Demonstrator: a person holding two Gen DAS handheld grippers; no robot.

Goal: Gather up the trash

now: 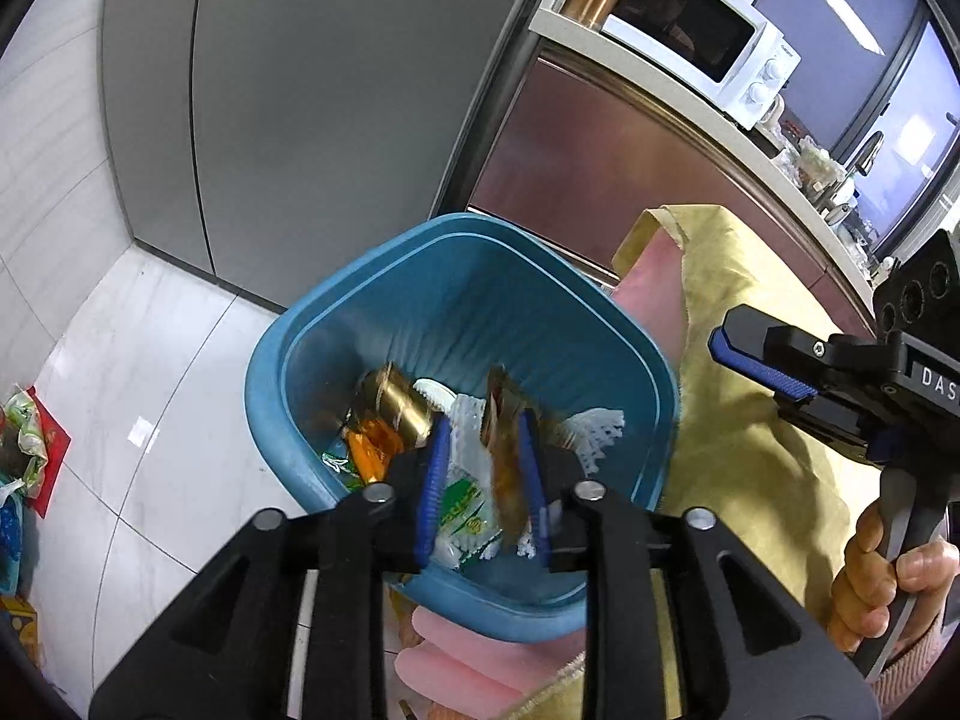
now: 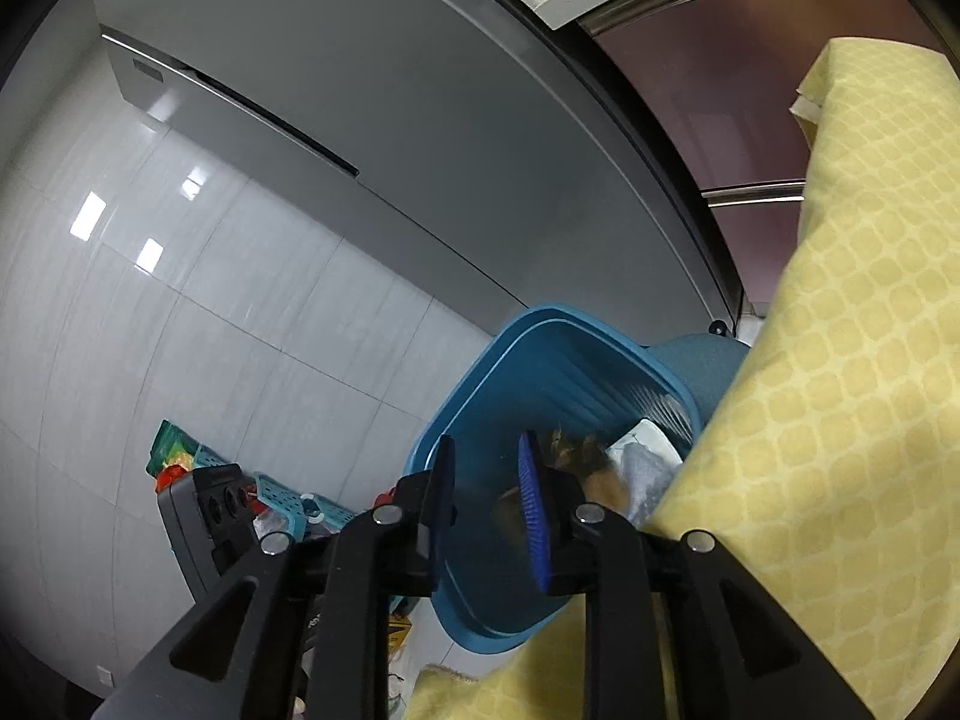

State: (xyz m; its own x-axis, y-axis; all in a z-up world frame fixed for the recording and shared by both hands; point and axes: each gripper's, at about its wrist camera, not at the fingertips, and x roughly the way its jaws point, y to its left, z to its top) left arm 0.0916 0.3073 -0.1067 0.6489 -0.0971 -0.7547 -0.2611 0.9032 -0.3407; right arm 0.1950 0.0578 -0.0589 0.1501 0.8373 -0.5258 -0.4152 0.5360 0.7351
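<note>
A blue bin (image 1: 480, 276) stands on the floor beside a table with a yellow cloth (image 1: 738, 438). It holds a gold can (image 1: 399, 408), an orange wrapper (image 1: 375, 450), a green-and-white packet (image 1: 465, 510) and white foam netting (image 1: 594, 432). My left gripper (image 1: 483, 426) hangs over the bin with its jaws a little apart. A blurred brown wrapper (image 1: 504, 468) lies loose by its right pad, not pinched. My right gripper (image 2: 487, 444) is over the bin's rim (image 2: 540, 315), jaws apart with nothing between them. A blurred brown wrapper (image 2: 591, 462) shows inside the bin behind its right finger.
A grey fridge (image 1: 312, 120) stands behind the bin. A counter with a white microwave (image 1: 714, 42) runs at the right. Packets and teal baskets (image 2: 282, 498) sit on the tiled floor at the left. A hand (image 1: 888, 576) holds the right gripper (image 1: 756, 384) over the yellow cloth.
</note>
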